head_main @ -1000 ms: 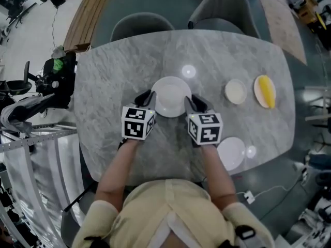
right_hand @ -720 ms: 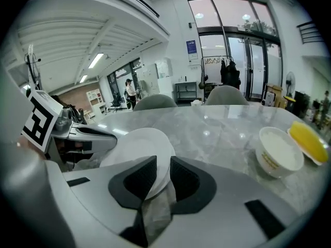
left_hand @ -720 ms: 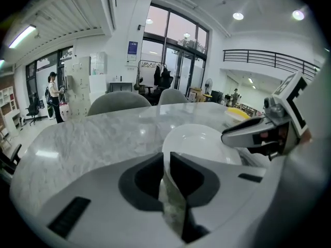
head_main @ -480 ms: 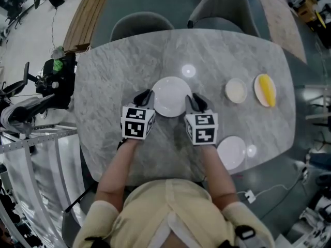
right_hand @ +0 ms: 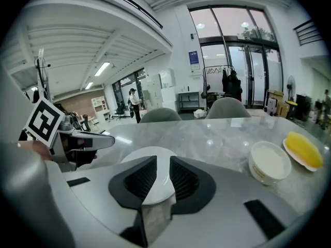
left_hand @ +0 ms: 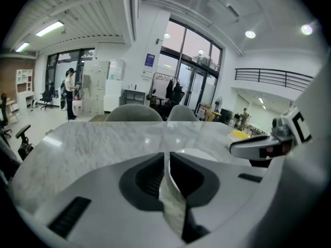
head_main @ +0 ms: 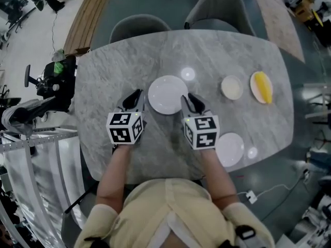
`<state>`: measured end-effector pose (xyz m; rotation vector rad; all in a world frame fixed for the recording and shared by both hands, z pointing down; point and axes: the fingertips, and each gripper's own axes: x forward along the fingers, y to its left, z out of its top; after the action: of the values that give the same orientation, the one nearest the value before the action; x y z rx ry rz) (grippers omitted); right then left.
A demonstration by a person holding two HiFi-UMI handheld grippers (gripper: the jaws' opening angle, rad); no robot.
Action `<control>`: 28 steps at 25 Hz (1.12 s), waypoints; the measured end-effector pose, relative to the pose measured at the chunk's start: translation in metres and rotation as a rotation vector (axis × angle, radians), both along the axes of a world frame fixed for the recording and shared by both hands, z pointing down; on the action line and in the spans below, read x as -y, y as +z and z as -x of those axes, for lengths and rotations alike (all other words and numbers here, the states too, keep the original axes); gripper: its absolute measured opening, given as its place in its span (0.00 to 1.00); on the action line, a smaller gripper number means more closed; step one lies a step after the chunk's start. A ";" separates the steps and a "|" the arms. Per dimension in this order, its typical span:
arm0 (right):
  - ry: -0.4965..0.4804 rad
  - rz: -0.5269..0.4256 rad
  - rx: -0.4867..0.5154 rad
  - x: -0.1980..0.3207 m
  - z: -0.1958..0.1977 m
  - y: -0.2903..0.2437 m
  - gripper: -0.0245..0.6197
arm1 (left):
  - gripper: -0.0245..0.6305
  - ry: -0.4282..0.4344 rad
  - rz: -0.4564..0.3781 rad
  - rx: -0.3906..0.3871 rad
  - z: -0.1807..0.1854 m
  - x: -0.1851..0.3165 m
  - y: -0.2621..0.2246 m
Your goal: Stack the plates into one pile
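Marble table (head_main: 103,76): grey and oval, with two chairs (head_main: 142,25) at its far side, in a bright, glass-fronted hall.

Head view, plates: a white plate (head_main: 166,93) lies mid-table. A second plate (head_main: 229,149) sits near the right front edge. A bowl (head_main: 231,88) and a yellow plate (head_main: 261,87) stand side by side further right, well apart from the centre.

Head view, tools: the left gripper (head_main: 137,97) sits just left of the plate, seemingly off its rim. The right gripper (head_main: 189,101) meets the rim at its near right side.

Left gripper view: the jaws are all but together, leaving a slit through which marble shows. Nothing is clamped, and the plate (left_hand: 195,153) lies just right of them.

Right gripper view: the jaws are clamped on the plate's near rim (right_hand: 150,152), and white fills the gap between the ribbed pads. Whether the plate is clear of the marble cannot be told. The bowl (right_hand: 269,164) and yellow plate (right_hand: 304,151) lie beyond, to the right.

Handling: the plate is probably glazed ceramic, so stiff, slick and breakable, and not heavy. Held by one edge it will likely want to droop.

Hold: the rim is the only purchase. A deep bite there looks safest, kept level and set down softly on the next plate.
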<state>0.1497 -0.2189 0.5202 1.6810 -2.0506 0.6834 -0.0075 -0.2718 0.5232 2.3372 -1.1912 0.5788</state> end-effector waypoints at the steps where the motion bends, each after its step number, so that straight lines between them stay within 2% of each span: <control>1: -0.004 -0.015 0.008 -0.002 0.002 -0.007 0.14 | 0.09 -0.022 0.001 -0.019 0.006 -0.002 -0.005; 4: -0.017 -0.050 0.009 -0.013 0.004 -0.024 0.14 | 0.09 -0.043 -0.009 -0.063 0.017 -0.010 -0.021; 7: -0.007 -0.070 0.008 -0.029 0.004 -0.037 0.14 | 0.09 -0.024 -0.038 -0.083 0.022 -0.023 -0.037; 11: 0.059 -0.111 -0.014 -0.050 0.000 -0.061 0.16 | 0.09 0.055 -0.067 -0.133 0.019 -0.039 -0.055; 15: 0.120 -0.128 -0.037 -0.080 -0.003 -0.079 0.18 | 0.09 0.134 -0.059 -0.170 0.018 -0.058 -0.064; 21: 0.255 -0.119 -0.079 -0.140 -0.026 -0.089 0.21 | 0.09 0.268 -0.066 -0.186 0.012 -0.093 -0.071; 28: 0.459 -0.059 -0.108 -0.223 -0.079 -0.079 0.22 | 0.09 0.385 -0.063 -0.198 -0.004 -0.126 -0.071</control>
<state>0.2291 0.0043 0.4414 2.1992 -1.6363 0.6562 -0.0036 -0.1459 0.4525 2.6258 -0.6848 0.4242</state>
